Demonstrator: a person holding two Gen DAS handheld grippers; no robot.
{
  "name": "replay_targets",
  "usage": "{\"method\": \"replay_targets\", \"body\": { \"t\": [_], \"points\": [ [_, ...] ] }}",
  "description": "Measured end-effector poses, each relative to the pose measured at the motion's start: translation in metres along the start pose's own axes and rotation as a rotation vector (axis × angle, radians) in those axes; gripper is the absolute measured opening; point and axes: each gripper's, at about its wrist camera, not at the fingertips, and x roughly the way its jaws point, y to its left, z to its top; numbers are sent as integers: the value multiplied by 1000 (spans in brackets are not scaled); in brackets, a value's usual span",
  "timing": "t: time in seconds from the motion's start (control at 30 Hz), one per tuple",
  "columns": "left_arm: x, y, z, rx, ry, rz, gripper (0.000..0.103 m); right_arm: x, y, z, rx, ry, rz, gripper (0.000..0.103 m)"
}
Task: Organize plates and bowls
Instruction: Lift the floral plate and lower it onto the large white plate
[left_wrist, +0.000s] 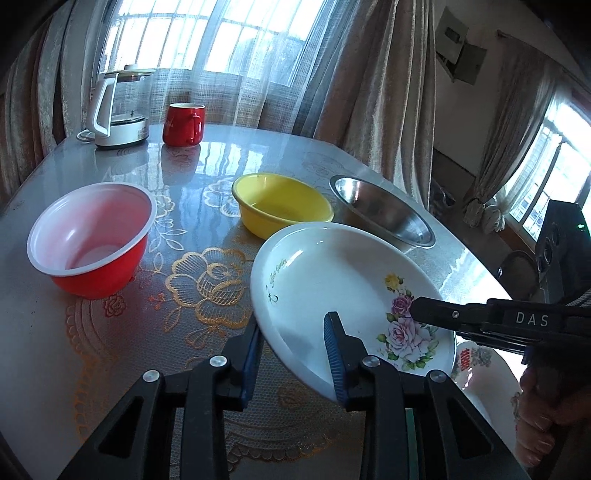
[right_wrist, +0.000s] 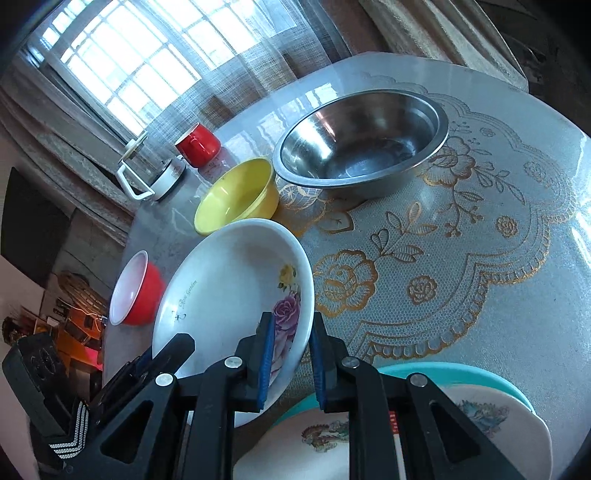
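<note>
Both my grippers hold the white floral plate tilted above the table: left gripper pinches its near rim between the blue pads, right gripper is clamped narrow on the opposite rim by the rose print. Yellow bowl and steel bowl sit just behind it, red bowl well to the left; another patterned plate lies on a teal plate under my right gripper.

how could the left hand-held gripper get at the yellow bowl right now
Probably not yet. The left hand-held gripper is shut on the rim of the flowered plate, which the right hand-held gripper also holds. That lifted plate sits between it and the yellow bowl.
</note>
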Motion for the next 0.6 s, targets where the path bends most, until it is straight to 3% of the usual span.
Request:
{"method": "replay_targets", "body": {
  "t": [0.6],
  "points": [
    [-30,-40,-14,112,-76,-105,33,-68,-16,-36,46,-111,20,18]
  ]
}}
